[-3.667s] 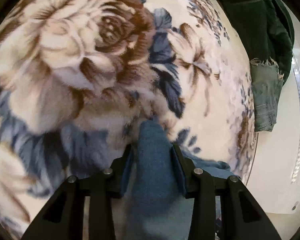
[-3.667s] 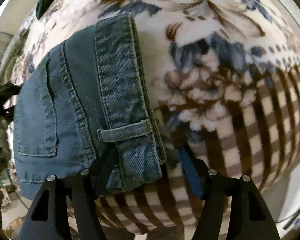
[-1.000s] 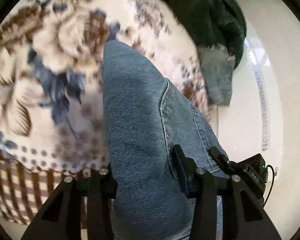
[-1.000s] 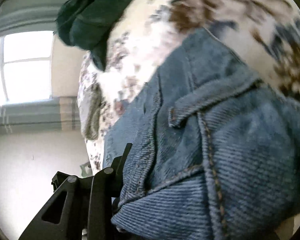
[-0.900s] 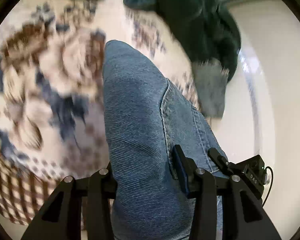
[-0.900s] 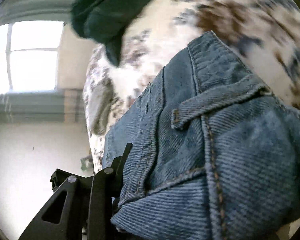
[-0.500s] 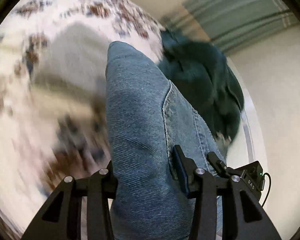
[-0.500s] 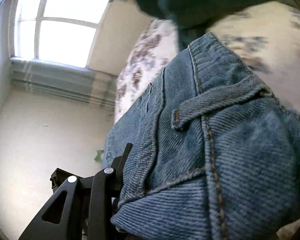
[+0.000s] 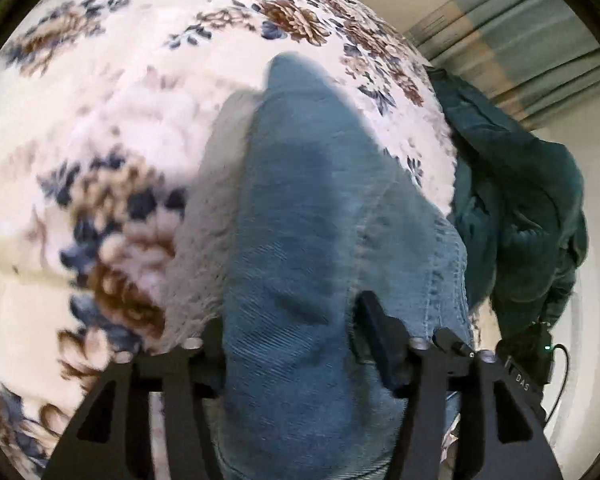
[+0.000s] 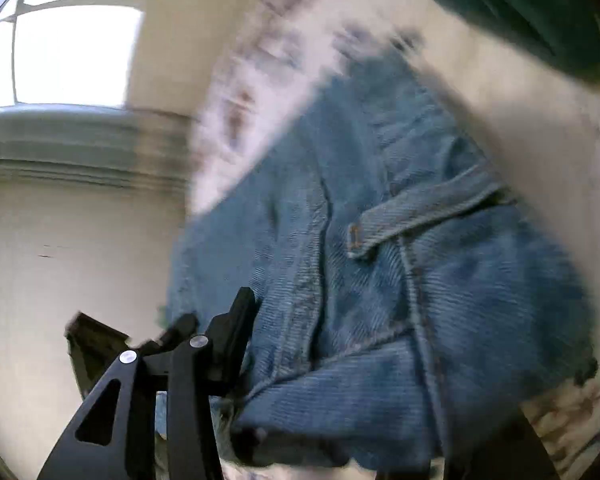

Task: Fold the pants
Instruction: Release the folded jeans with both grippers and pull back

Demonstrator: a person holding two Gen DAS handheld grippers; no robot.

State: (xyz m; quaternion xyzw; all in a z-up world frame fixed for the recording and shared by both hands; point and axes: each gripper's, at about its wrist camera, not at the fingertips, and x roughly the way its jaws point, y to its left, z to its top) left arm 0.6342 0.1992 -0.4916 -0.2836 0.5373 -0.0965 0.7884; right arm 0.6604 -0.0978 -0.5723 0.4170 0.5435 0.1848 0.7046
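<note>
The blue denim pants (image 9: 300, 240) fill the middle of the left wrist view, bunched up between my fingers. My left gripper (image 9: 296, 328) is shut on a fold of the pants. In the right wrist view the pants' waistband with a belt loop (image 10: 416, 220) drapes over my right gripper (image 10: 340, 344), which is shut on the denim; only its left finger (image 10: 236, 320) shows, the right one is hidden by cloth. The pants hang just above the floral blanket (image 9: 120, 100).
A dark green garment (image 9: 516, 208) lies at the blanket's right edge. The other gripper's body (image 9: 528, 364) shows at lower right in the left wrist view. A window (image 10: 68, 48) and striped curtain (image 10: 80, 148) are behind. The right wrist view is blurred.
Both grippers have lifted the pants off the blanket and carried them toward the far edge near the green garment and window. The views tilted up, and the denim now sinks toward the blanket.
</note>
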